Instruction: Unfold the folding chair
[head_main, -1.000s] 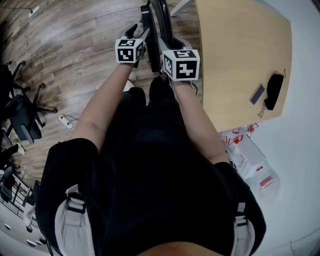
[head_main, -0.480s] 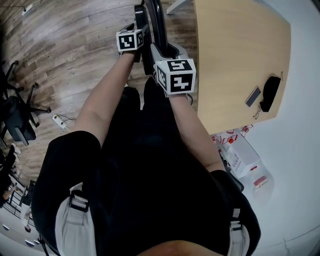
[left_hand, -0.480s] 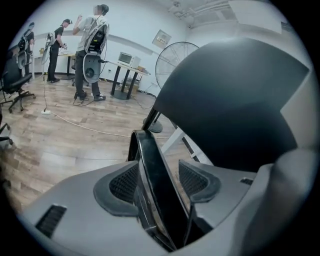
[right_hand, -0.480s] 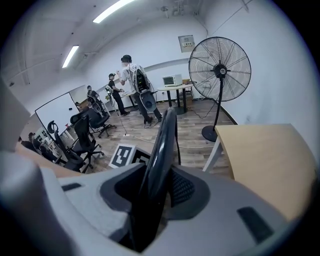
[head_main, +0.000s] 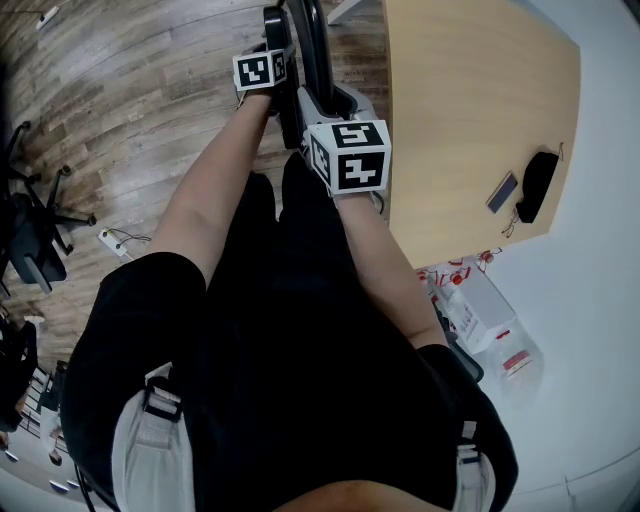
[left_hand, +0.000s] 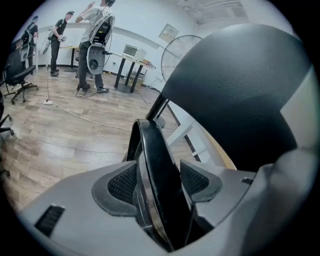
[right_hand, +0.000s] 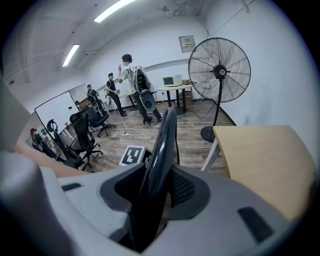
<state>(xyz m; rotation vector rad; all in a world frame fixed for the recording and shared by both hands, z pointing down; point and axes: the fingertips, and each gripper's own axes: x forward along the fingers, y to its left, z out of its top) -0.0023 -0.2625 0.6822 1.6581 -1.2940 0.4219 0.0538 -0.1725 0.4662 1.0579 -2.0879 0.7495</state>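
The person's two bare forearms (head_main: 215, 200) reach forward over black clothing. The right gripper (right_hand: 156, 190) is the nearer one. Its jaws pinch the thin upper edge of the black folding chair with a chrome tube frame (head_main: 312, 45), and the dark panel runs upright between the ribbed pads. A little beyond it and lower on the chair is the left gripper (left_hand: 161, 175). Its jaws have just been opening and now stand apart (a narrow gap shows at the right pad). A black curved edge and a chrome tube of the same chair pass between them without being squeezed.

The chair stands on the grey-brown wooden plank floor (head_main: 130, 90), directly in front of the person's legs and just beside the left edge of the light wooden table (head_main: 470, 100). Its panels lie close together. A dark flat phone (head_main: 501, 191) and a black pouch (head_main: 540, 185) lie near the table's edge. Farther away are black office chairs (right_hand: 82, 135), a tall black standing fan (right_hand: 219, 70) and several people (right_hand: 135, 85) in the room.
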